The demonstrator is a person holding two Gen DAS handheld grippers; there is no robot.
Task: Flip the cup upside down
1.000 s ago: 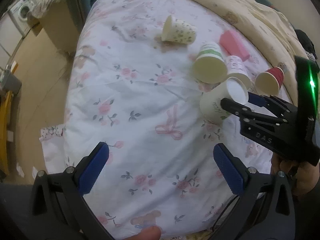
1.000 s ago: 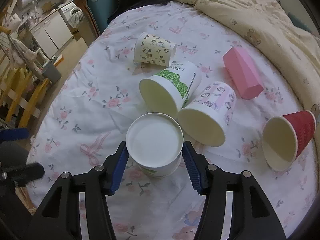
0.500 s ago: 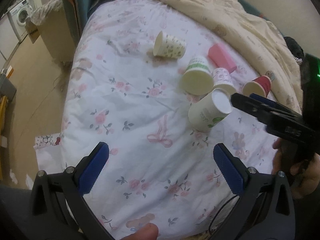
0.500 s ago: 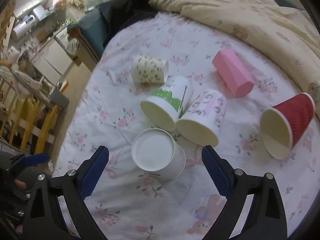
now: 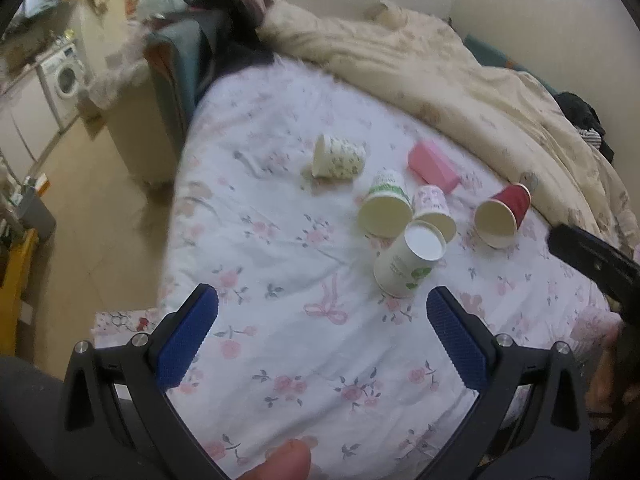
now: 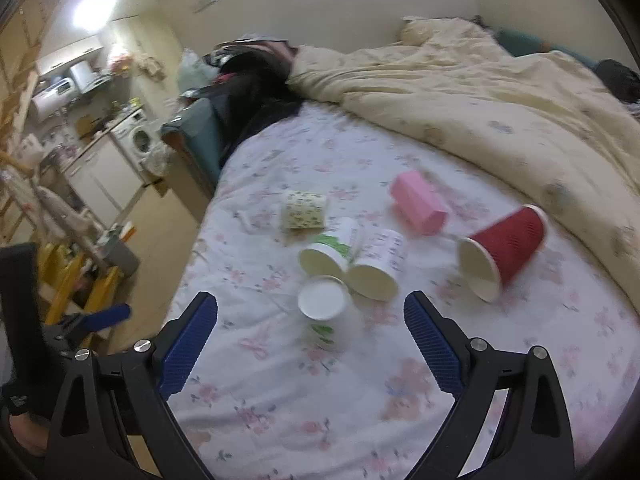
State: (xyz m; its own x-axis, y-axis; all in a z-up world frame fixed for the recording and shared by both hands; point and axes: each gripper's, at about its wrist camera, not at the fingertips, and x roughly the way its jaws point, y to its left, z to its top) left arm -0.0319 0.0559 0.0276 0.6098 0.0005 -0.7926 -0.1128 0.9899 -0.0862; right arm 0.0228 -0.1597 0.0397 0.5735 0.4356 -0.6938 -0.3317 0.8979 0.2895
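A white paper cup with green leaf print [image 5: 408, 266] stands upside down on the floral bed sheet [image 5: 280, 248], its base facing up; it also shows in the right wrist view [image 6: 326, 312]. My left gripper [image 5: 322, 336] is open and empty, held back from the cup. My right gripper [image 6: 310, 342] is open and empty, held above and short of the cup. One of its fingers [image 5: 592, 260] shows at the right edge of the left wrist view.
Several other cups lie on their sides behind the flipped one: a green-striped cup [image 5: 386, 208], a pink-print cup [image 5: 432, 208], a red cup [image 5: 504, 216], a floral cup [image 5: 338, 156], a pink cup [image 5: 432, 162]. A beige duvet [image 5: 460, 80] lies at the back. The bed edge drops to the floor [image 5: 100, 208] on the left.
My right gripper opened, let go of the upside-down cup and drew back and up. The left gripper also pulled back. The cup stays standing on its rim.
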